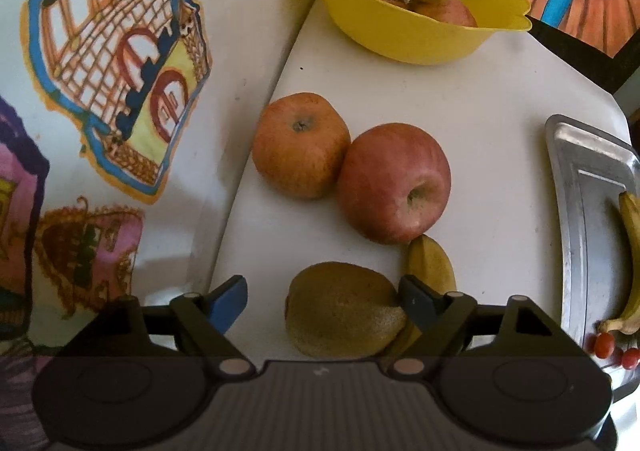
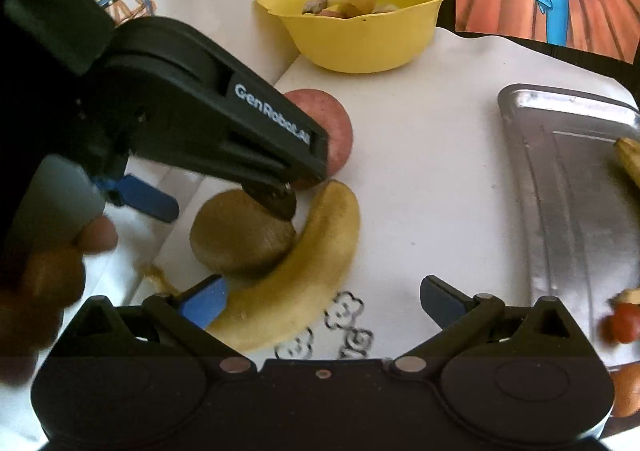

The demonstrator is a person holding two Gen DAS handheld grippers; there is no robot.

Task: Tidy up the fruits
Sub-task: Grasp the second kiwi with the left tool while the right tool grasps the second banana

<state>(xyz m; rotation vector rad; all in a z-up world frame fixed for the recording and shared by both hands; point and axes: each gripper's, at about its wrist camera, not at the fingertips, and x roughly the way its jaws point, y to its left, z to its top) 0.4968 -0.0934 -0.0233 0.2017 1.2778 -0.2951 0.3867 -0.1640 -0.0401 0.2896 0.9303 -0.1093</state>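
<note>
Brown fuzzy kiwi (image 1: 344, 309) low centre of left wrist view, on white table (image 1: 480, 123), between wide-open fingers of left hand-held gripper (image 1: 324, 301), ungripped. Right hand-held gripper (image 2: 322, 301) wide open, holding nothing, over yellow banana (image 2: 304, 271). Yellow scalloped plastic bowl (image 1: 404, 39) at top.

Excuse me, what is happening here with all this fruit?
A person is sorting fruit on a white table with a gripper in each hand. The left gripper is open around a kiwi, which lies against a banana; it has not closed on it. The right gripper is open and holds nothing. Two apples wait on the table, touching each other. A yellow bowl already holds fruit, and a metal tray holds another banana.
</note>
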